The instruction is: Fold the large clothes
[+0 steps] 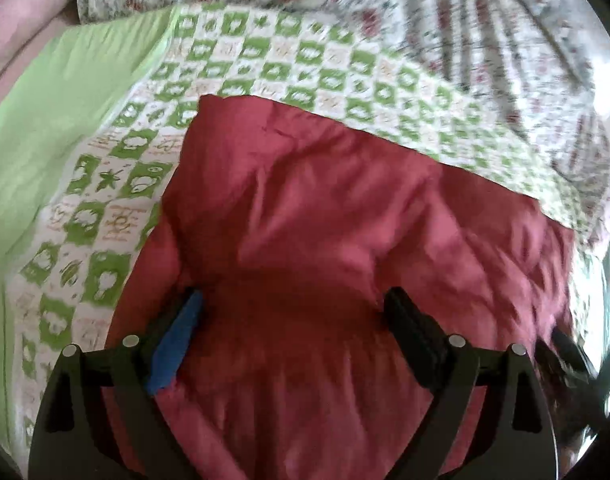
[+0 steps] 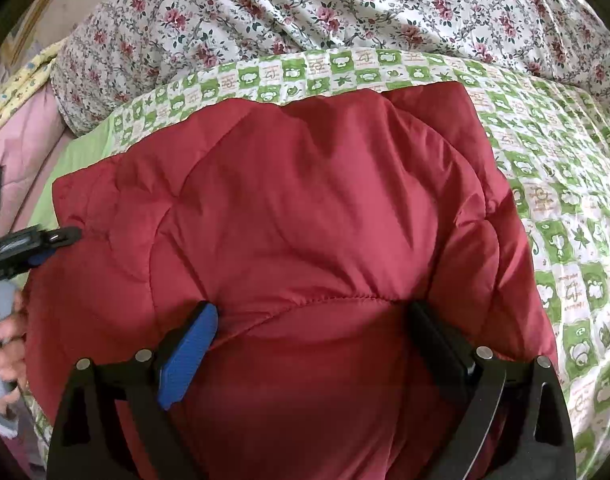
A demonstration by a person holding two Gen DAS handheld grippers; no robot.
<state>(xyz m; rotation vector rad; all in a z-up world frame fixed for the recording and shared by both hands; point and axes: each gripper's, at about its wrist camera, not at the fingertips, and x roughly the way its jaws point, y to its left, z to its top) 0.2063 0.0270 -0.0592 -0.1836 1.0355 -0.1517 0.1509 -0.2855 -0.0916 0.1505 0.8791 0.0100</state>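
A puffy red quilted jacket (image 2: pixel 305 216) lies bunched on a bed; it also fills the left wrist view (image 1: pixel 325 220). My right gripper (image 2: pixel 311 316) is open, its fingers spread wide and resting on the jacket's near part. My left gripper (image 1: pixel 293 300) is open too, fingers spread over the jacket's red fabric. The left gripper also shows at the left edge of the right wrist view (image 2: pixel 61 236), at the jacket's left edge, with the hand that holds it below.
The jacket lies on a green-and-white checked bedspread (image 2: pixel 565 216) with a plain green border (image 1: pixel 65 120). A floral quilt (image 2: pixel 325 8) is heaped behind it. A pink sheet (image 2: pixel 21 136) lies at the far left.
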